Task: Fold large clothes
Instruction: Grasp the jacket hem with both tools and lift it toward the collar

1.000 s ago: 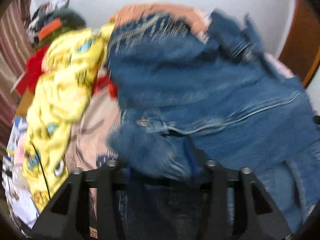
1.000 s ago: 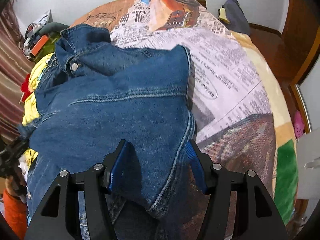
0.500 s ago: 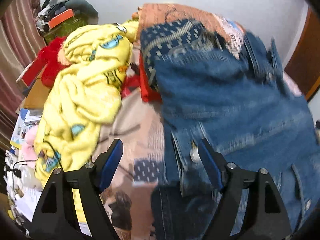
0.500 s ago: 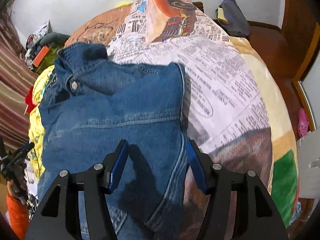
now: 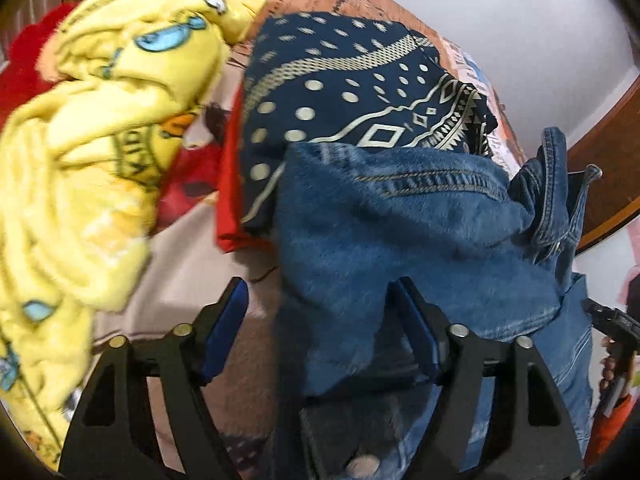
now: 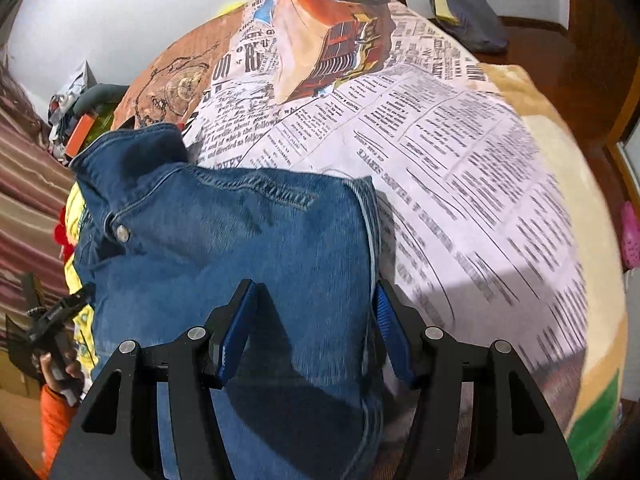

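A blue denim jacket (image 6: pixel 240 240) lies folded on the newspaper-print bedspread (image 6: pixel 460 168), collar and button at its left. My right gripper (image 6: pixel 312 328) is shut on a thick fold of its near edge, and the denim fills the gap between the blue pads. In the left wrist view the jacket (image 5: pixel 400 232) drapes over the right finger (image 5: pixel 416 328) of my left gripper (image 5: pixel 320 320). Those jaws are closing with the denim edge between them, and the left pad (image 5: pixel 224 320) stands clear of the cloth. The left gripper (image 6: pixel 52 320) also shows at the right view's left edge.
A crumpled yellow cartoon-print blanket (image 5: pixel 92 152) lies left of the jacket. Behind it a folded navy patterned cloth (image 5: pixel 348 92) sits on a red garment (image 5: pixel 228 184). A dark bag (image 6: pixel 468 16) rests on the wooden surface beyond the bed. A striped curtain (image 6: pixel 28 208) hangs at the left.
The left gripper let go of the denim it gripped and slid left, then back toward the jacket's edge. The right gripper moved across the bed with the jacket still in it.
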Available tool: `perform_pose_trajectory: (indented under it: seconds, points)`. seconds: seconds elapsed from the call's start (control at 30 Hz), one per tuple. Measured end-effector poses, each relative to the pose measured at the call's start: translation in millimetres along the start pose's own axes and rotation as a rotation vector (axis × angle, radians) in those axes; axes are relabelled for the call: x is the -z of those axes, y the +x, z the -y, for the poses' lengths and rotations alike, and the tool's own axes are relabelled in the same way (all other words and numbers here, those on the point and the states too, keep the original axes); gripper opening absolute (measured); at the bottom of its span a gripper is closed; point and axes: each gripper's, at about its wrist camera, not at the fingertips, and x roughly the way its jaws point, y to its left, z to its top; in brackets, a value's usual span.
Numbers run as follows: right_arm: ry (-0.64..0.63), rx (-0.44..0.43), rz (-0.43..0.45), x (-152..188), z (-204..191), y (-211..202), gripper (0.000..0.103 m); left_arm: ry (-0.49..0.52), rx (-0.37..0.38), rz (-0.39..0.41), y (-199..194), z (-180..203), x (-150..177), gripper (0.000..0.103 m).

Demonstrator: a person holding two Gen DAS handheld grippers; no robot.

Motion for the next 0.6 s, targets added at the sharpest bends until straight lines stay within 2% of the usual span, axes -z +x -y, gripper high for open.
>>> perform_pose_trajectory:
  seconds: [0.07, 0.13, 0.17, 0.23, 0.3, 0.33, 0.4, 0.6]
  points:
    - [0.003, -0.021, -0.009, -6.3, 2.6, 8.9, 0.056, -0.007, 0.030, -0.002, 4.6, 1.8, -3.3, 0.068]
    - [0.003, -0.038, -0.003, -10.3, 4.4, 13.8, 0.054, -0.009, 0.044, -0.008, 7.7, 3.8, -6.2, 0.059]
    - [0.000, -0.041, 0.007, -11.6, 3.8, 15.1, 0.046, -0.001, 0.050, -0.003, 8.1, 4.8, -7.2, 0.056]
    - [-0.012, -0.049, 0.007, -11.9, 1.4, 15.3, 0.031, 0.011, 0.022, 0.003, 3.6, 9.5, -6.0, 0.042]
    - [-0.038, -0.030, 0.034, -9.8, -3.3, 8.9, 0.016, 0.024, -0.012, 0.005, -4.5, 15.1, -6.1, 0.023]
    - [-0.055, -0.023, 0.045, -10.8, -5.0, 6.1, 0.011, 0.027, -0.019, 0.014, -11.9, 18.0, -5.6, 0.018]
    - [-0.095, -0.011, 0.078, -9.9, -11.8, -3.9, 0.009, 0.034, -0.016, 0.035, -27.4, 23.9, -4.8, 0.008]
    - [-0.168, -0.032, 0.189, -24.0, -35.8, -43.3, 0.008, 0.124, -0.054, 0.144, -83.9, 56.5, -7.6, 0.004]
